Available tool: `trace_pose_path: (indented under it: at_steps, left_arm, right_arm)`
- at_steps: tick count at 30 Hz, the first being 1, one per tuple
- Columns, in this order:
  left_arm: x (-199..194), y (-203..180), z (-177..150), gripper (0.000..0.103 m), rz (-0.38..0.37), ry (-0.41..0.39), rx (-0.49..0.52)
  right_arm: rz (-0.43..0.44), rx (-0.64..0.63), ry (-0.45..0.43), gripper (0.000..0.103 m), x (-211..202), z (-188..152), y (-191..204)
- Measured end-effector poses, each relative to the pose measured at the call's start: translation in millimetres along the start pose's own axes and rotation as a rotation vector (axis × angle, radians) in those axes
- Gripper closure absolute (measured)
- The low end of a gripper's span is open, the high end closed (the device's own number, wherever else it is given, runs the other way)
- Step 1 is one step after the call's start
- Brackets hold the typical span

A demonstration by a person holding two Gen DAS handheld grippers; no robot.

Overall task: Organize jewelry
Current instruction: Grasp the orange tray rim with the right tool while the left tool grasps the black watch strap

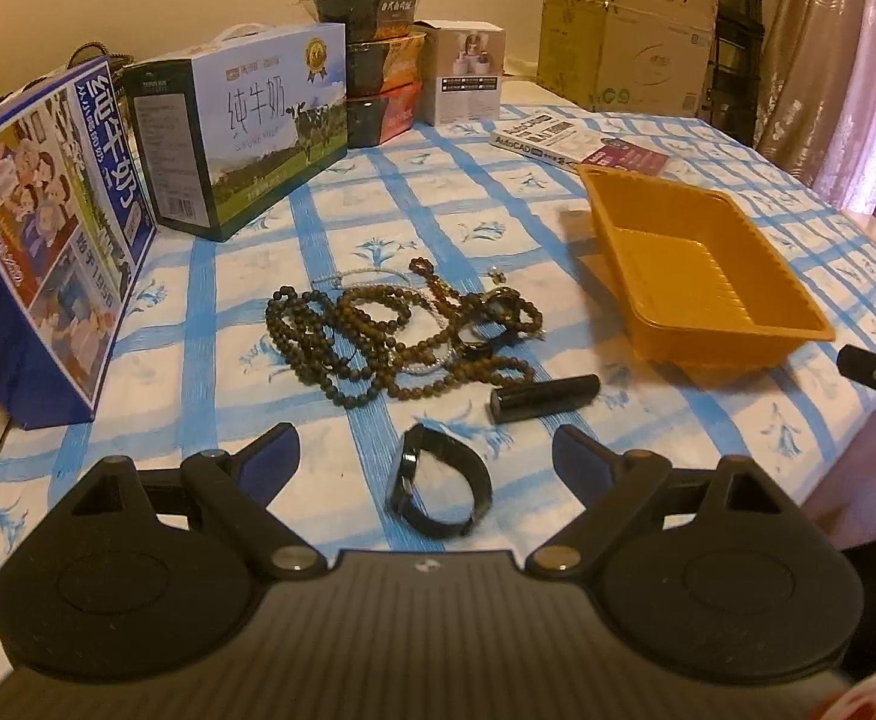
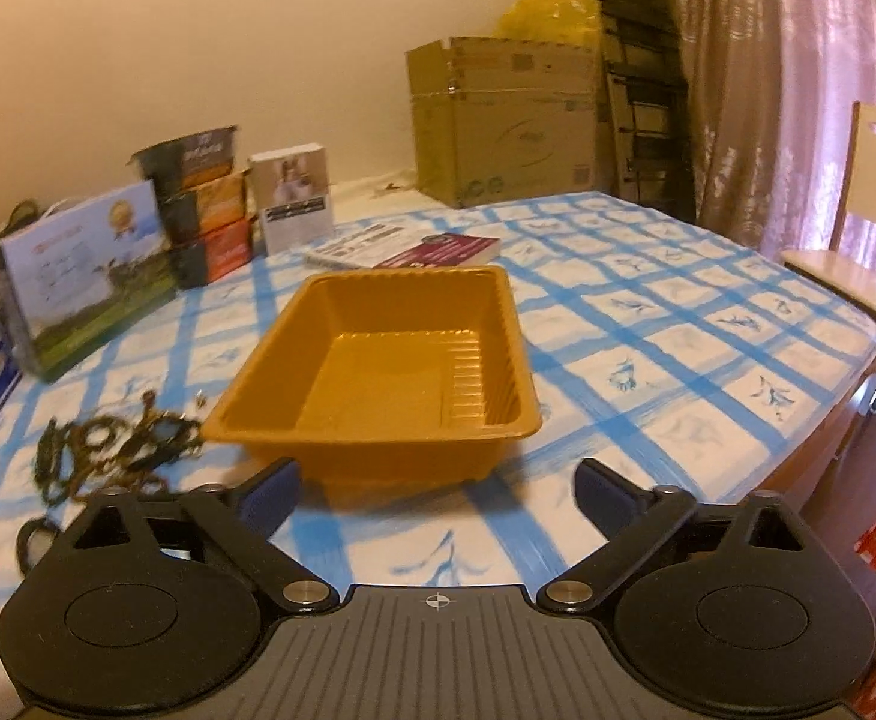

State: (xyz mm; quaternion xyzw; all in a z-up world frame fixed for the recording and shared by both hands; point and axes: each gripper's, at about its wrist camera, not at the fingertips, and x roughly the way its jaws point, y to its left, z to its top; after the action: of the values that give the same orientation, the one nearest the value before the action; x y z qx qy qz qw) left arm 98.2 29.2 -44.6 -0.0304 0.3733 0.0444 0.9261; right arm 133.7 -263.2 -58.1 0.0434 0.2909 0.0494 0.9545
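1. The left gripper (image 1: 426, 450) hovered over the blue-checked surface (image 1: 318, 228), its jaws spread wide and holding nothing; a black band-style watch (image 1: 438, 483) lay on the cloth between the blue fingertips (image 1: 270, 456), touched by neither.
2. At 12 o'clock from the watch, a tangled heap of brown bead bracelets and necklaces (image 1: 396, 330) lay on the surface, with a thin silvery chain and a dark ring-shaped piece mixed into it.
3. A short black cylinder (image 1: 543, 399) lay on its side just beside the heap, at about 1 o'clock from the watch.
4. An orange plastic tray (image 1: 702, 276) sat at 2 o'clock in the left wrist view, apart from the jewelry, with nothing inside it.
5. The right gripper (image 2: 438, 486) pointed at that same tray (image 2: 378, 360), jaws spread with nothing between them; the tray's near wall stood just ahead of the fingertips at 12 o'clock.
6. In the right wrist view the bead heap (image 2: 114, 444) appeared blurred at 9 o'clock, left of the tray.
7. Milk cartons (image 1: 246, 120) and stacked food bowls (image 1: 378, 60) lined the far edge at 11 o'clock, with books (image 1: 582, 141) behind the tray and a cardboard box (image 2: 504, 120) beyond the surface.
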Motion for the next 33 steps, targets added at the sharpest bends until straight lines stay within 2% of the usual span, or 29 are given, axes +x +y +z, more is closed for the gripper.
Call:
trace_pose_path:
  at_steps: [5, 7, 14, 23, 27, 33]
  left_arm:
    - [22.7, 2.8, 4.2, 0.013, 0.008, 0.016, -0.016]
    - [29.5, 2.9, 5.7, 0.014, 0.015, 0.013, -0.011]
    - [51.7, 8.2, 12.2, 0.014, 0.021, 0.014, -0.025]
    - [70.8, 8.4, 15.0, 0.014, 0.024, 0.032, -0.022]
    - [73.6, 9.2, 16.1, 0.014, 0.022, 0.034, -0.033]
    - [74.5, 10.3, 14.2, 0.015, 0.029, 0.039, -0.032]
  right_arm:
    - [-0.030, 0.070, -0.010, 0.020, 32.1, 3.6, -12.6]
    - [-0.042, 0.112, -0.024, 0.028, 42.9, 2.8, -20.4]
    - [-0.095, 0.257, -0.096, 0.038, 76.9, -0.6, -40.7]
    - [-0.122, 0.304, -0.149, 0.055, 110.5, -7.7, -45.0]
    - [-0.122, 0.301, -0.146, 0.067, 121.9, -7.0, -45.7]
    - [-0.131, 0.302, -0.162, 0.078, 129.2, -6.1, -43.5]
